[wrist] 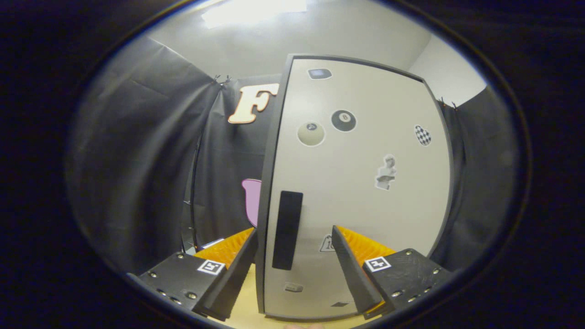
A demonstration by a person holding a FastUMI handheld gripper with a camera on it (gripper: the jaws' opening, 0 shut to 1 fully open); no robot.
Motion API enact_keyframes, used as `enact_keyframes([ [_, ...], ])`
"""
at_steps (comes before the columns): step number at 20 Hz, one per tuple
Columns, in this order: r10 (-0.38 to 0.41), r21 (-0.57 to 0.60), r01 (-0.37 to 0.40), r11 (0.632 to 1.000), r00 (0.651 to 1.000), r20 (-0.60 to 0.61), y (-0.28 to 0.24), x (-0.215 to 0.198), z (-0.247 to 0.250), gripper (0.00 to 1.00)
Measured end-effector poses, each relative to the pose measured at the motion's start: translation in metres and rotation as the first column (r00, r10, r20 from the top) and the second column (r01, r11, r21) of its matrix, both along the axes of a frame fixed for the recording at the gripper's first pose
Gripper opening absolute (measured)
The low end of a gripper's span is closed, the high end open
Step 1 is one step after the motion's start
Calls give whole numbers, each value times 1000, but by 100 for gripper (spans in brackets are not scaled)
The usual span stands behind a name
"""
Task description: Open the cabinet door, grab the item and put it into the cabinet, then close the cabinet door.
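- Gripper view: the big pale cabinet door (365, 183) stands up tall, very close in front of the camera. It has a dark frame round its edge.
- Under the door is a light wooden table top (244, 304), seen low down to the left of the door's bottom corner.
- Black cloth hangs as the wall (137, 160) to the left of the door and again to the right of it. Above the cloth the room is white, with a bright light (253, 10) up over the door.
- A pink shape (252, 198) peeks out from behind the door's left edge, about halfway up.
- The door has a long dark handle (288, 230) near its left edge, low down. It stands straight up.
- Stickers dot the door above and to the right of the handle: a black ball sticker (343, 120), a pale ball sticker (311, 134), a checked sticker (422, 135) and a little statue sticker (386, 172).
- The gripper (295, 249) is spread wide. One finger is left of the door's edge and the other is right of the handle, so the handle sits between them. The fingers hold nothing.
- I cannot tell if the door is fully closed, and what is inside the cabinet is hidden.
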State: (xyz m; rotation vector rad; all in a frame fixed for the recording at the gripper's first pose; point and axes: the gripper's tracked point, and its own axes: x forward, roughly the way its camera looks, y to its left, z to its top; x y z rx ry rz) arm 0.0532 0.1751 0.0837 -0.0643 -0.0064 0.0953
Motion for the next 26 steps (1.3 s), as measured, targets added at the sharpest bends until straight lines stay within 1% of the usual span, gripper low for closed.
enact_keyframes([
  [3,3,8,-3,1000,1000,-8,11,11,-3,96],
  [6,-18,0,18,1000,1000,-15,11,21,-7,96],
  [14,-43,-10,42,999,998,-56,17,53,-27,96],
  [18,-81,-44,80,996,996,-31,18,55,-27,95],
  [21,-108,-29,107,994,994,-28,17,56,-27,94],
  [24,-116,-16,116,993,993,-32,17,57,-27,93],
  [26,-101,-4,101,995,994,-38,21,57,-26,92],
])
